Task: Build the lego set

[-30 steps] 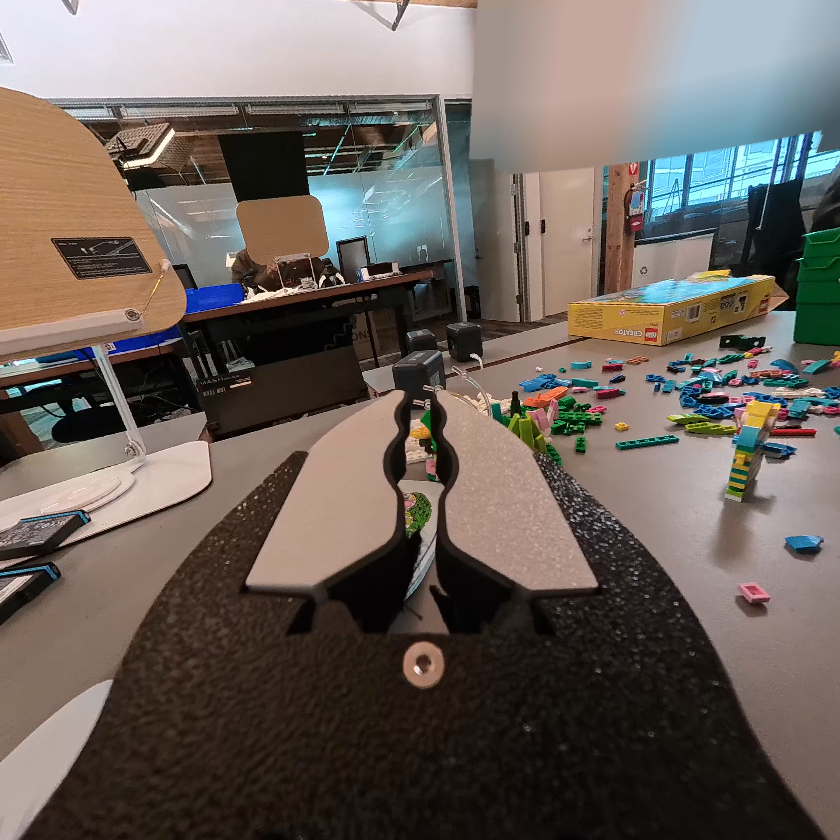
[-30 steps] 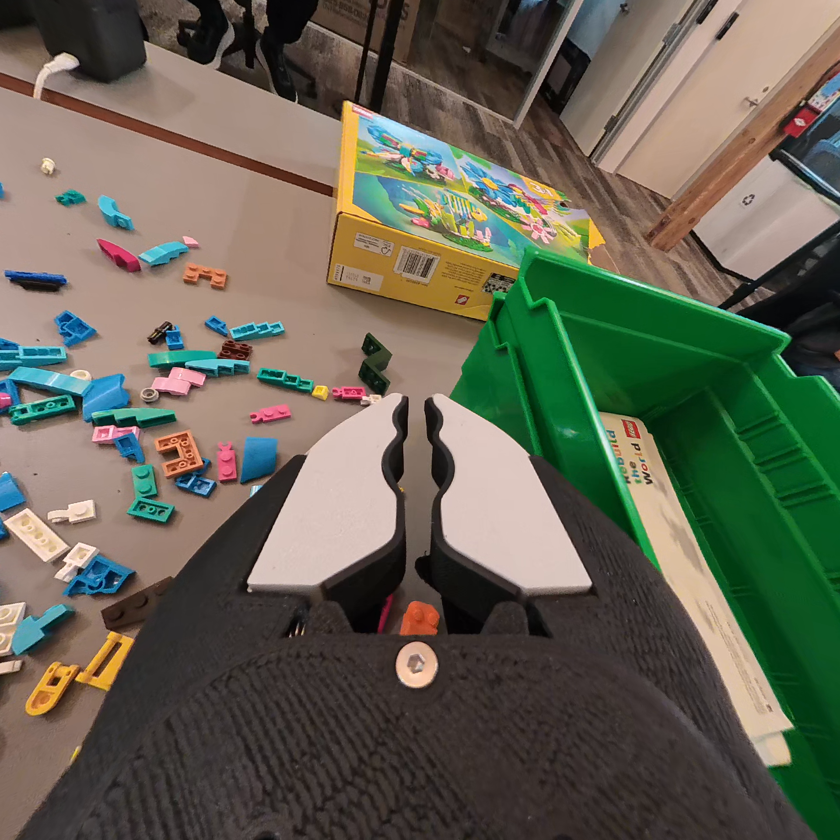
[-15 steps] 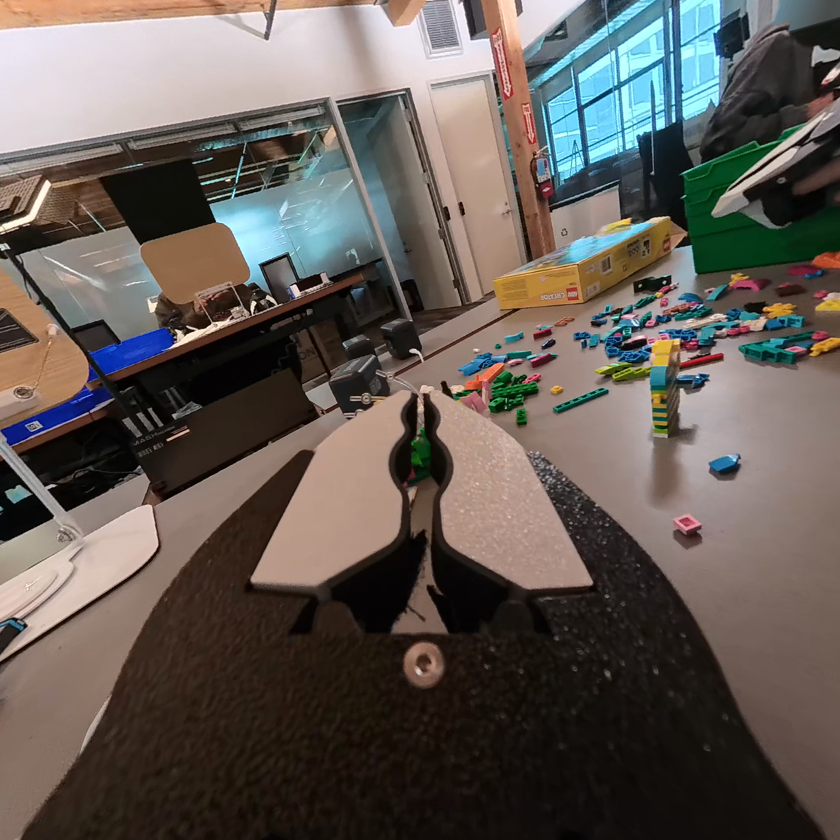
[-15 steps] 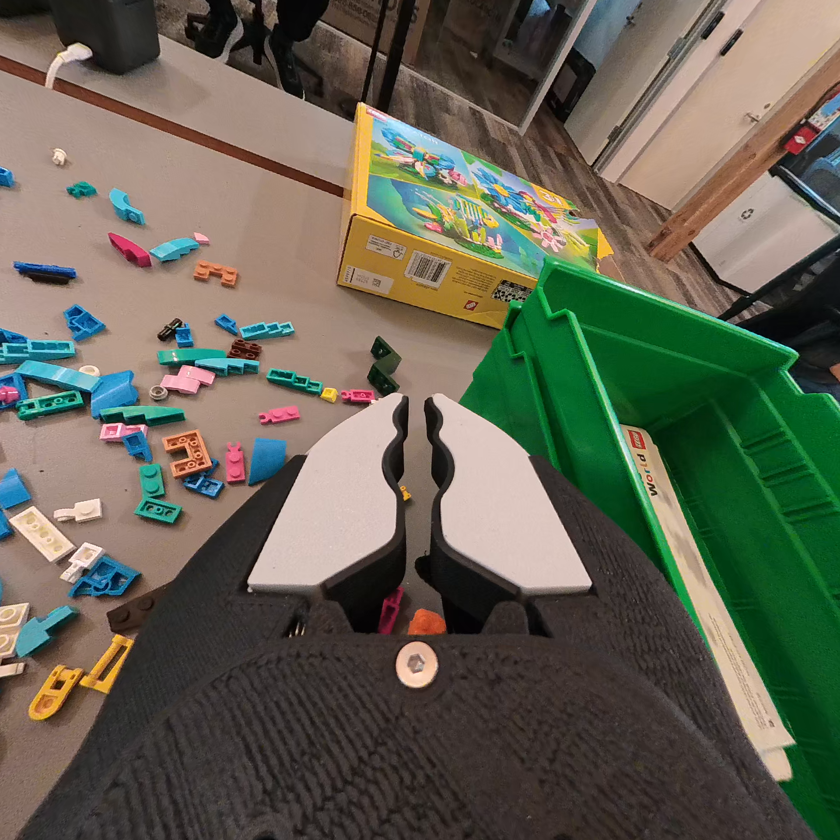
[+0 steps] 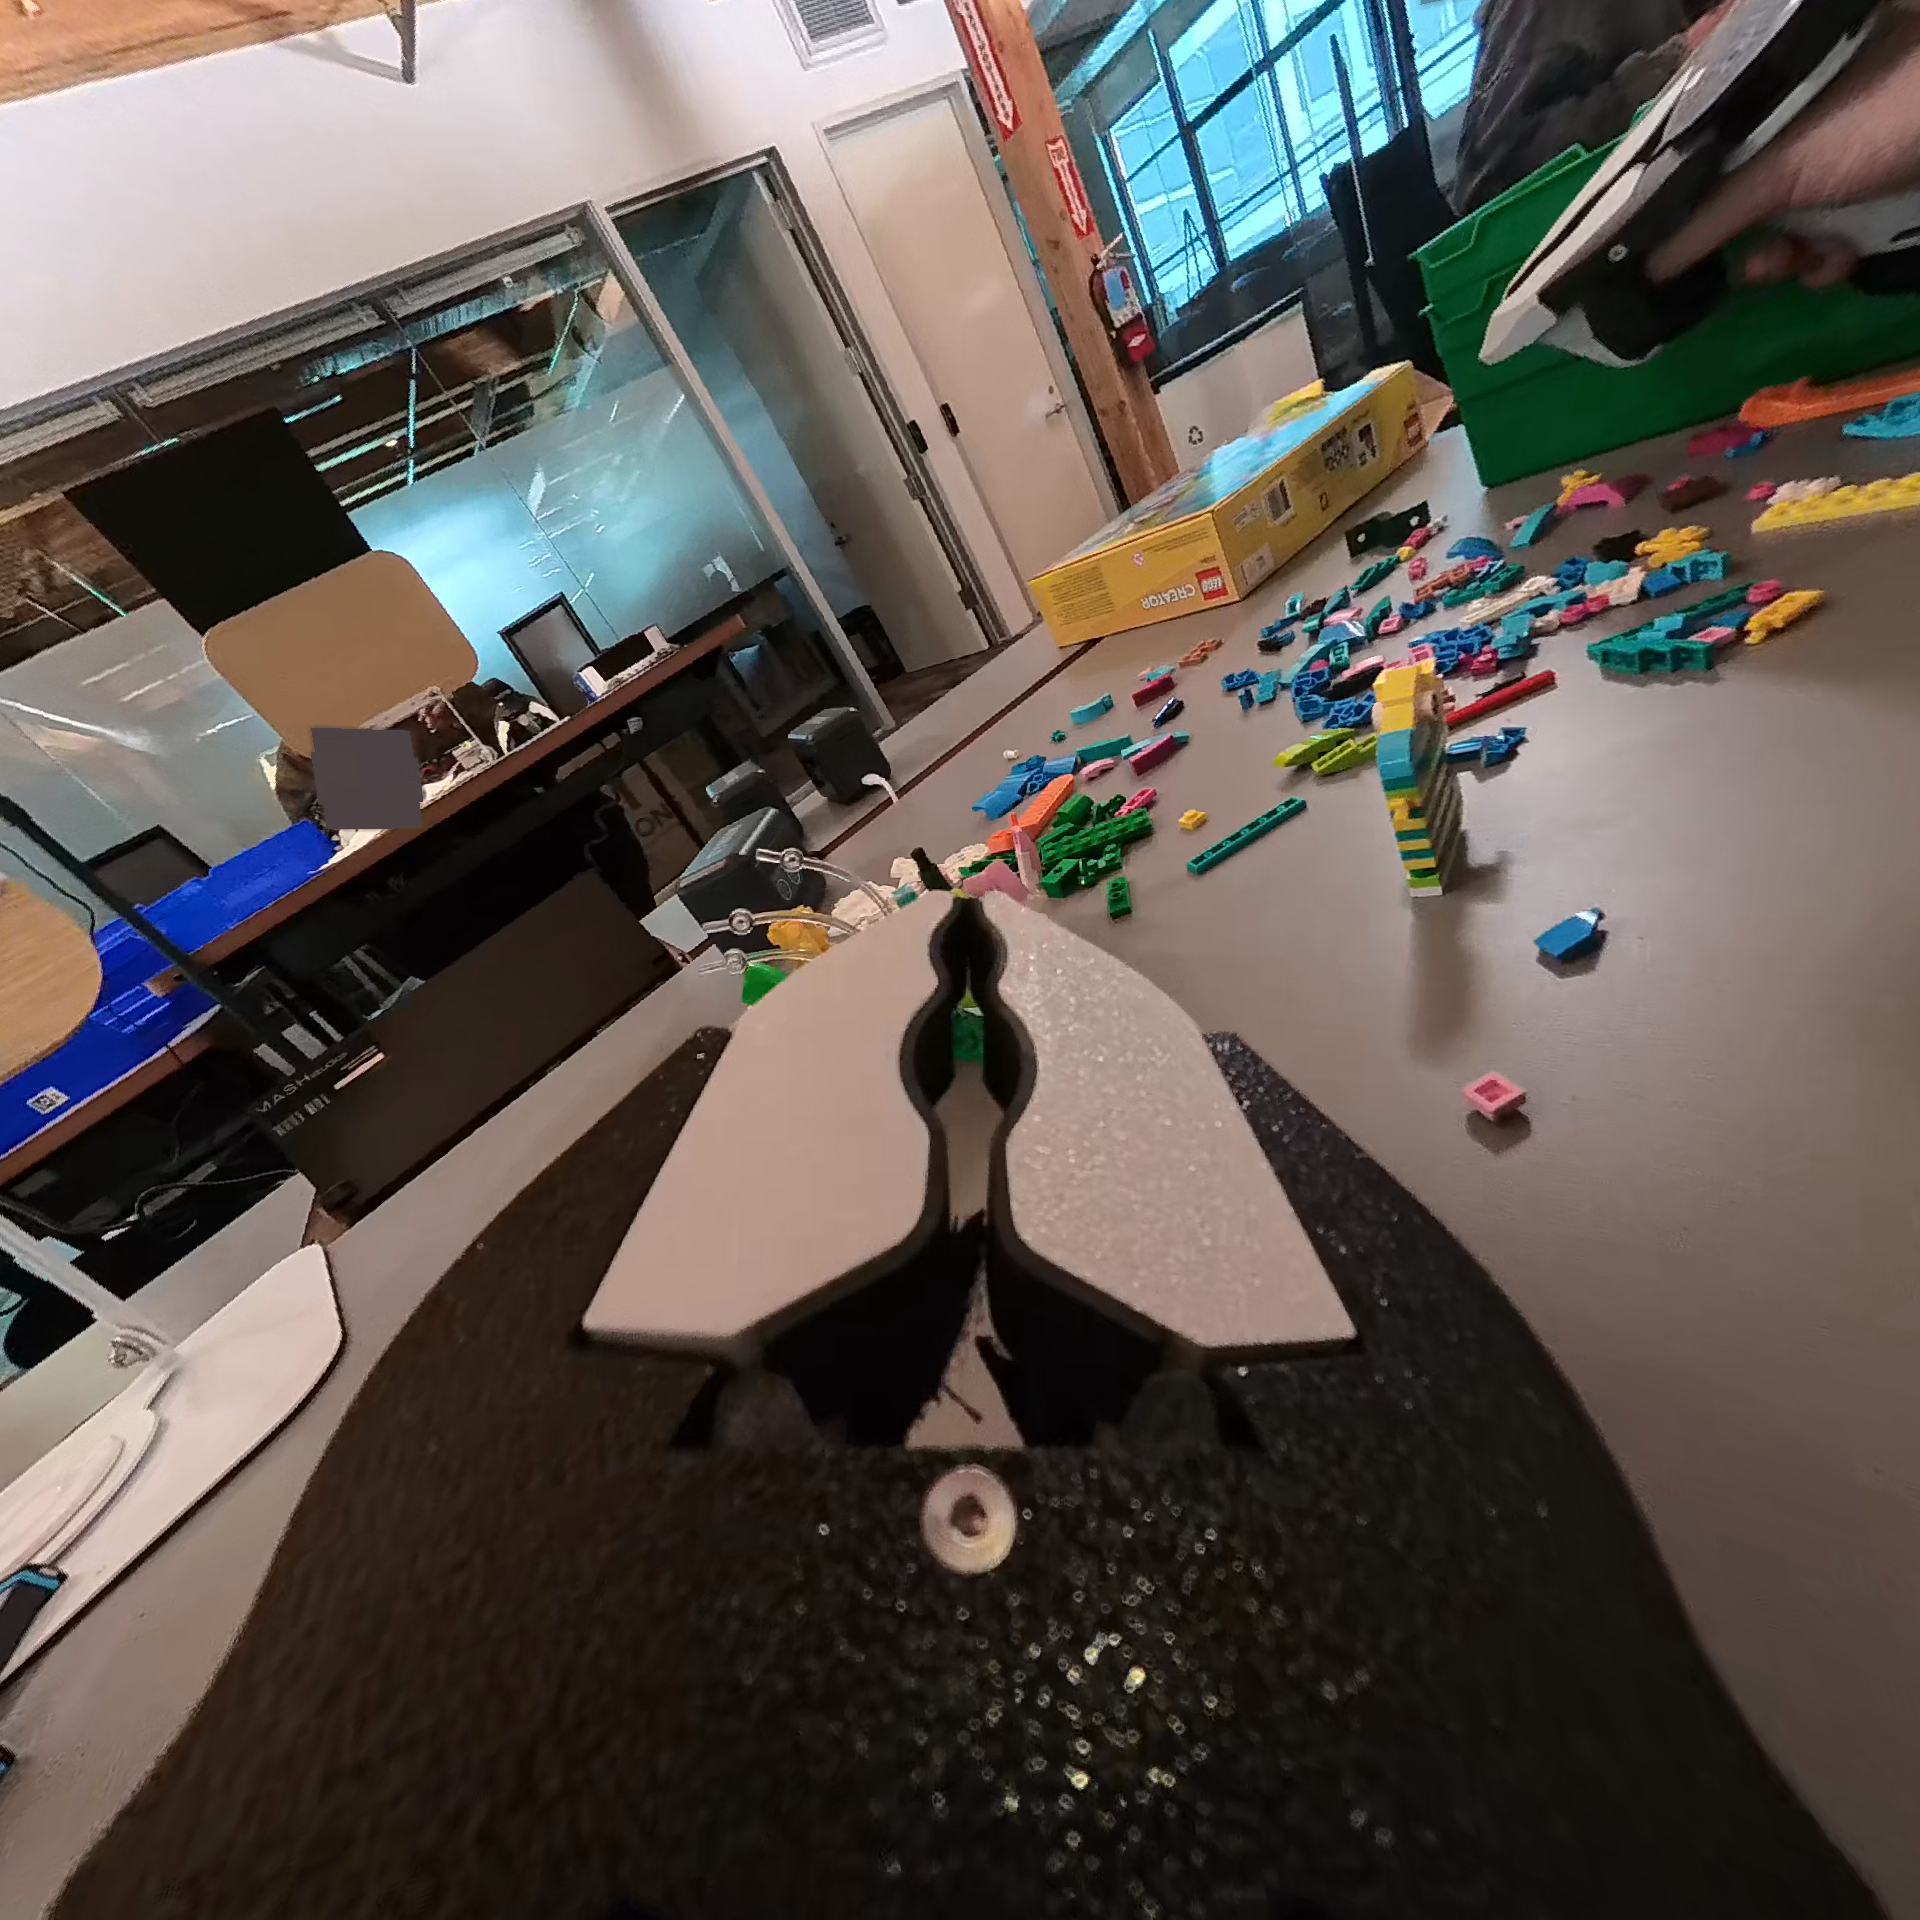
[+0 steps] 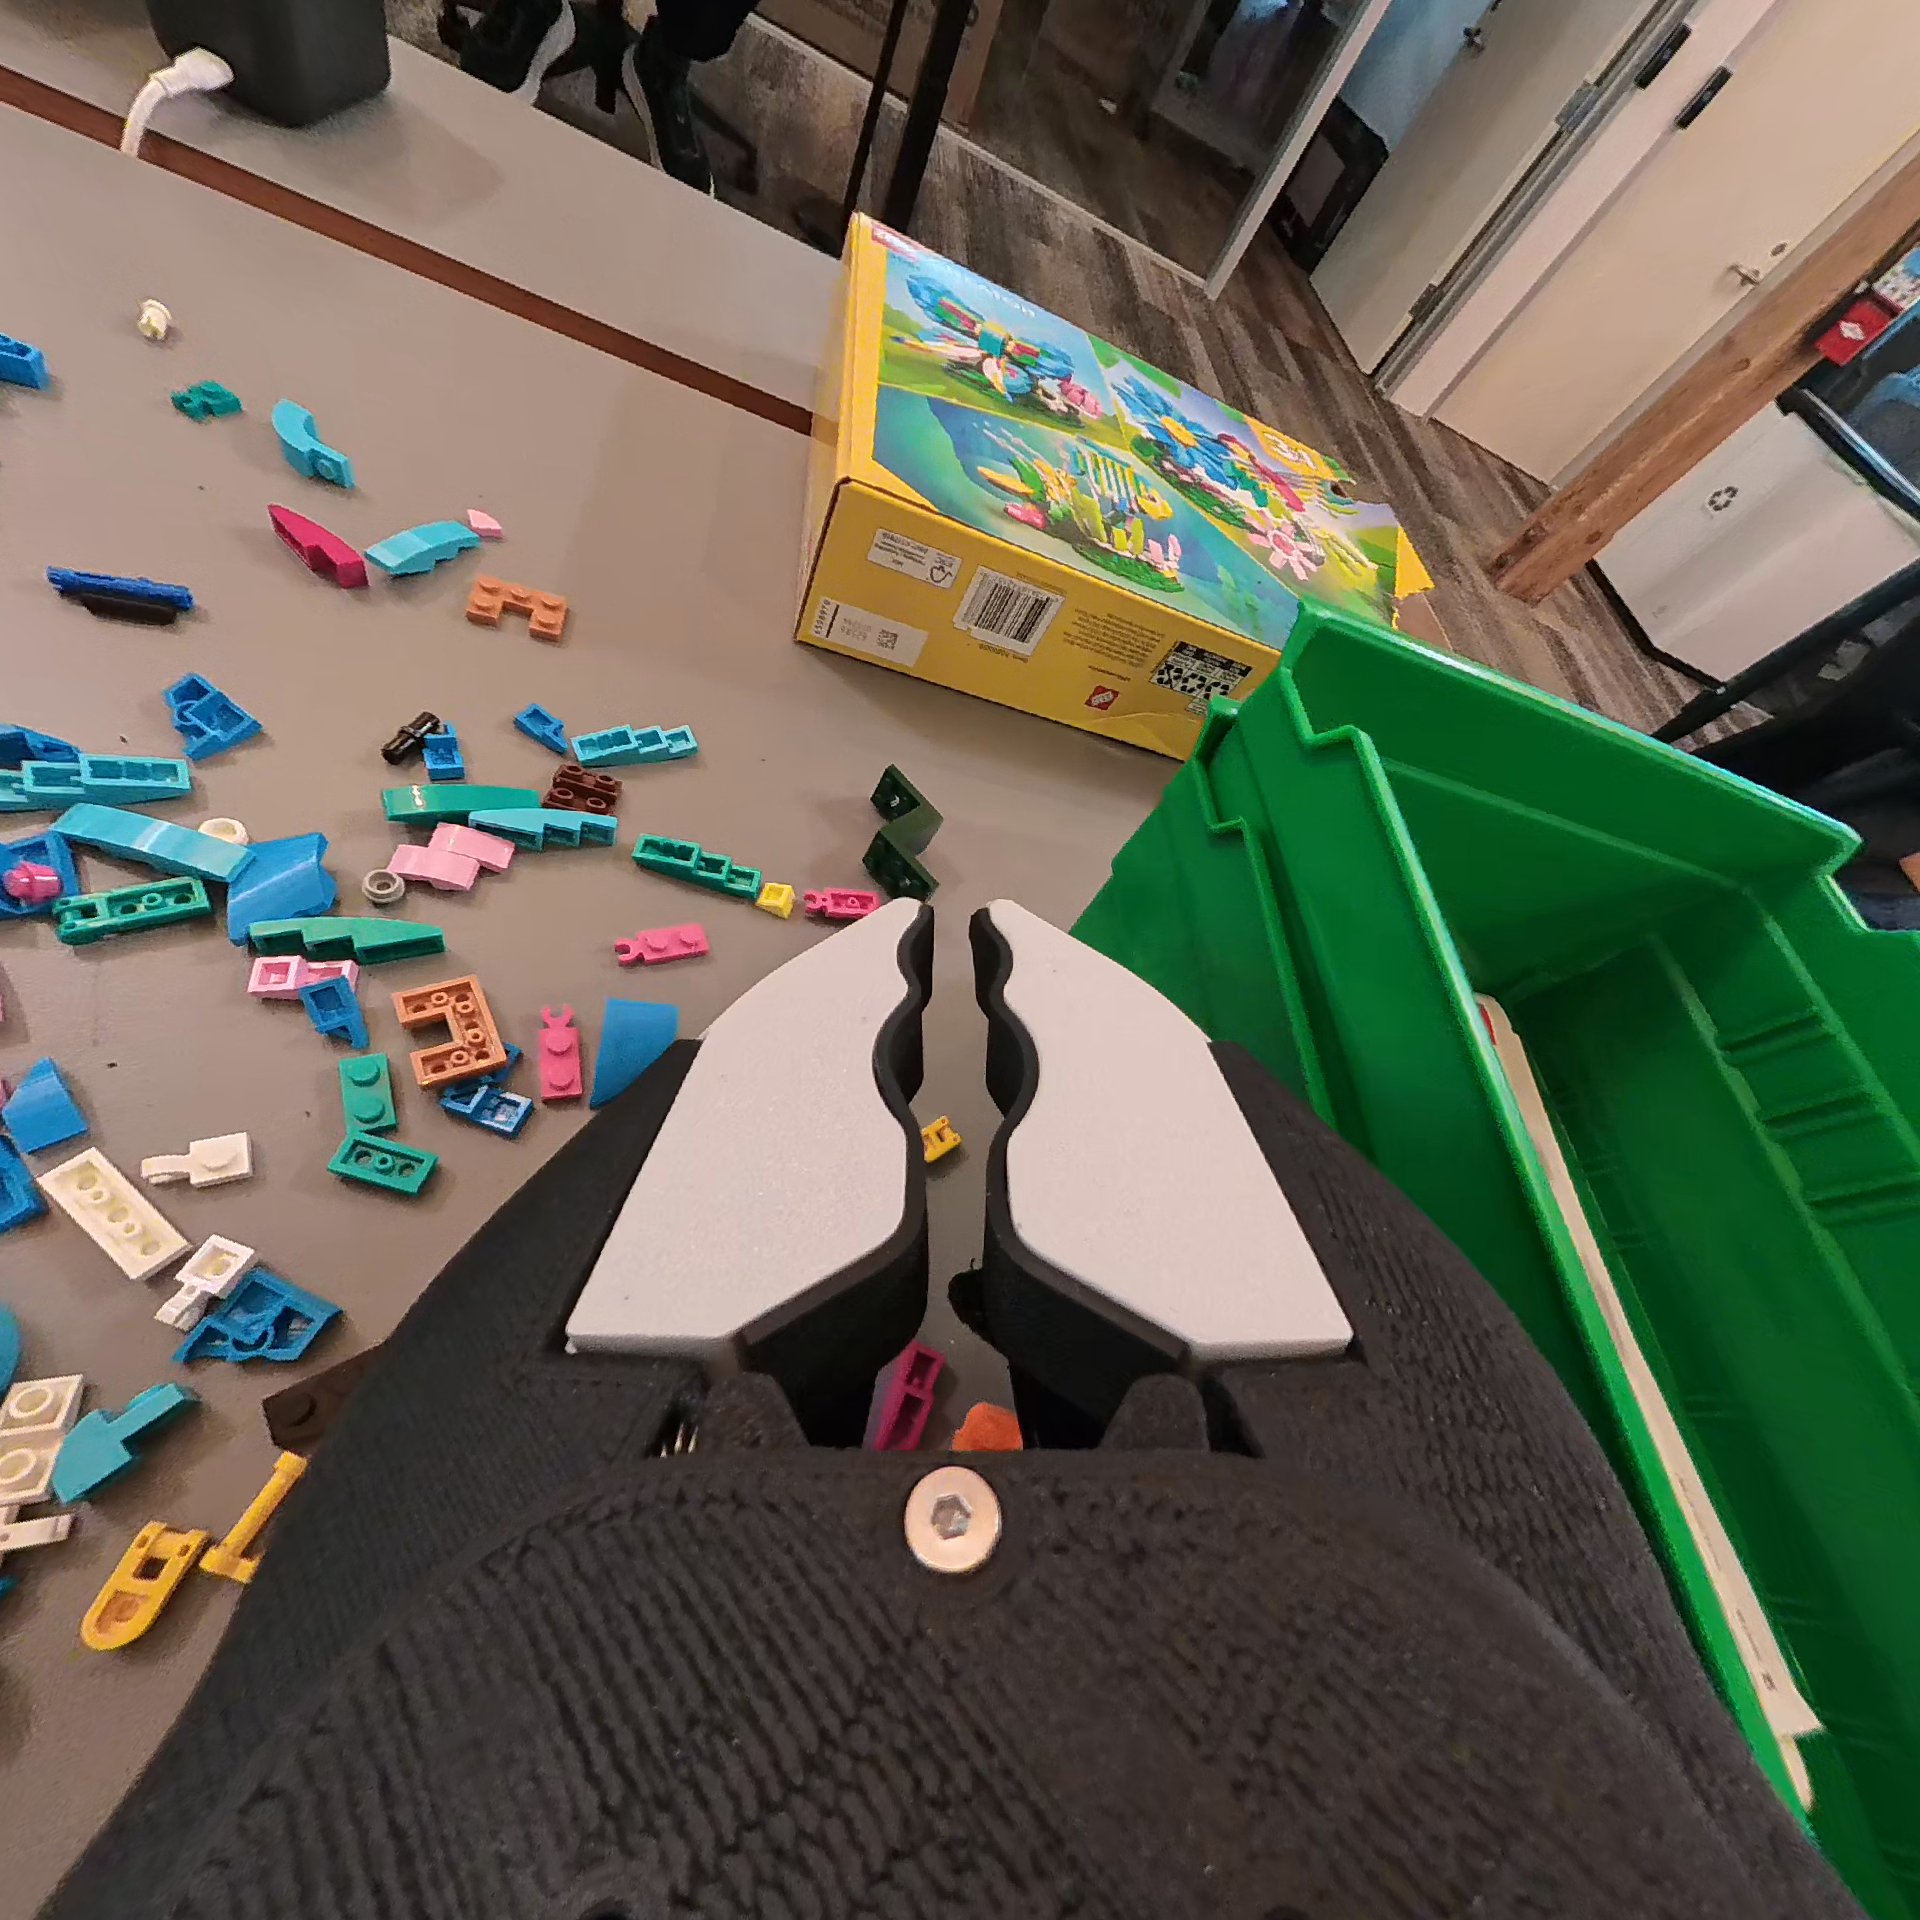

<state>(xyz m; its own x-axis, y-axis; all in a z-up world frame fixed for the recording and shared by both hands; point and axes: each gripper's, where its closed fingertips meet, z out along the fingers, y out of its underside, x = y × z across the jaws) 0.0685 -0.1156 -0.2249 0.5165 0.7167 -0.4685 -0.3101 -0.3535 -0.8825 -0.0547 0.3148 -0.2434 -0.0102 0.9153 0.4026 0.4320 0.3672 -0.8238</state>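
Left gripper [image 5: 968, 914] clenched, tips meeting, nothing visibly held; striped brick tower [image 5: 1418, 784] upright ahead-right of tips. Right gripper [image 6: 951, 920] nearly closed, narrow slit between tips, empty, above grey table [image 6: 644, 499]. Loose bricks [image 6: 447, 1029] scattered left of fingers; green bin [image 6: 1558, 1039] right; yellow box [image 6: 1049, 540] ahead.

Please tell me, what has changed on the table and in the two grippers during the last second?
The left gripper swung right and rolled, bringing the striped brick tower nearer centre and the right gripper into view. The right gripper drifted slightly along the green plastic bin. Both stayed nearly shut, holding nothing visible; the loose bricks and the yellow cardboard box stayed put.
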